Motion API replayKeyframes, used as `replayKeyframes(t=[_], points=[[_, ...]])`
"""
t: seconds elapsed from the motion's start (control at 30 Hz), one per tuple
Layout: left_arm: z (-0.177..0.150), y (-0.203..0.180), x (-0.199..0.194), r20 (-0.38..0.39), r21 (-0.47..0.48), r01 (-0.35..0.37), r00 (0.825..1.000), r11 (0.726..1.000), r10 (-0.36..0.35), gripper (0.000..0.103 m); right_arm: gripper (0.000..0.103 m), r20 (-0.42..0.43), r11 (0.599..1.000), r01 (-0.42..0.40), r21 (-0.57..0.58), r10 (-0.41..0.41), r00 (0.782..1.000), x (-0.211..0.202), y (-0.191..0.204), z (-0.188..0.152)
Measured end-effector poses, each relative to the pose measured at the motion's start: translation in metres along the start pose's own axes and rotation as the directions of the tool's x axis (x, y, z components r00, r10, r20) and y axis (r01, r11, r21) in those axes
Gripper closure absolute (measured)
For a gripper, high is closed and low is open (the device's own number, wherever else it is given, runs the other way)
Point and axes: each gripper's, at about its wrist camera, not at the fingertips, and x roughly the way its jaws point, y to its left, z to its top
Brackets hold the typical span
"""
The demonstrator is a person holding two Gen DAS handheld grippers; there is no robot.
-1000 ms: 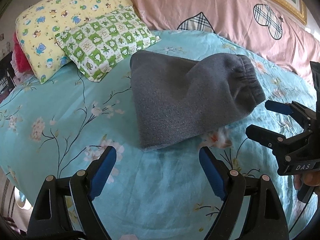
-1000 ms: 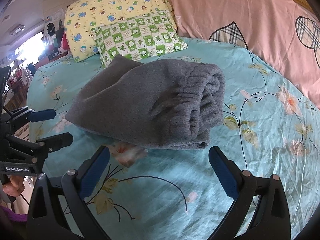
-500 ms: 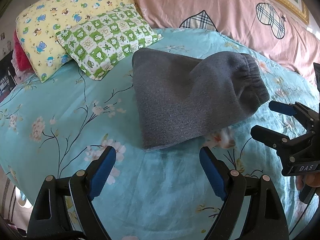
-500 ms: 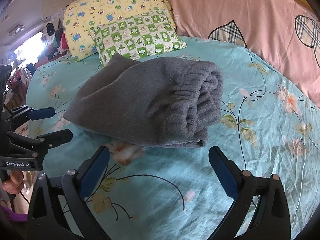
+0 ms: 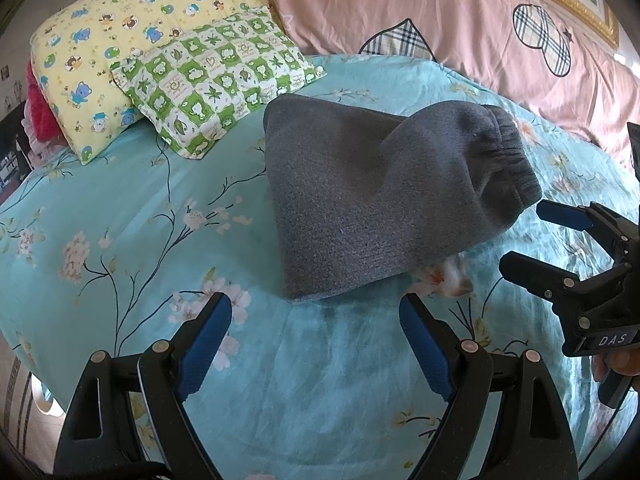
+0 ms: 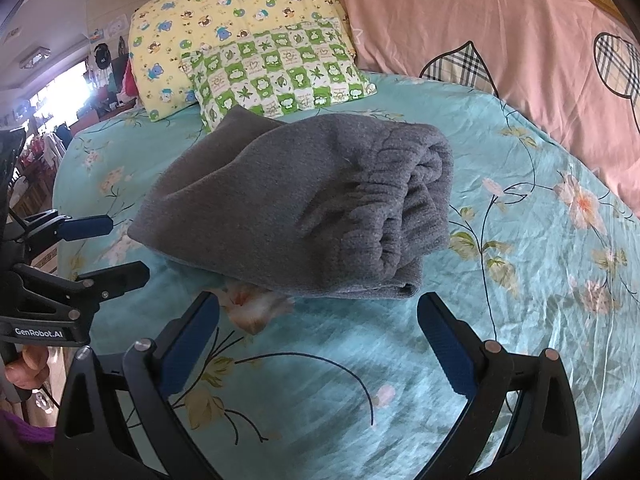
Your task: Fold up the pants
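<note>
Both tools stand spread wide, empty: left gripper (image 5: 314,342) at 6 o'clock of its own view, right gripper (image 6: 318,340) likewise. Bare turquoise sheet (image 5: 328,392) lies between each and the near hem, leaving open room. Grey pants (image 5: 384,200) rest folded mid-bed, long axis running from 10 to 4 o'clock in the left view, with the elastic waistband at 2 o'clock. Beyond, the green checked pillow (image 5: 216,76) nearly touches their far corner.

The left gripper (image 5: 316,340) and the right gripper (image 6: 320,336) are both wide open, empty, held side by side, tips apart.
</note>
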Motion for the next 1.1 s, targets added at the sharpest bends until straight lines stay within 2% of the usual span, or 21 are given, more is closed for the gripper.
replayKeyframes(t=[1.1], points=[[0.011, -0.002, 0.001, 0.010, 0.007, 0.008, 1.000, 1.000, -0.008, 0.017, 0.004, 0.011, 1.000, 0.005, 0.011, -0.005, 1.000, -0.002, -0.006, 0.002]])
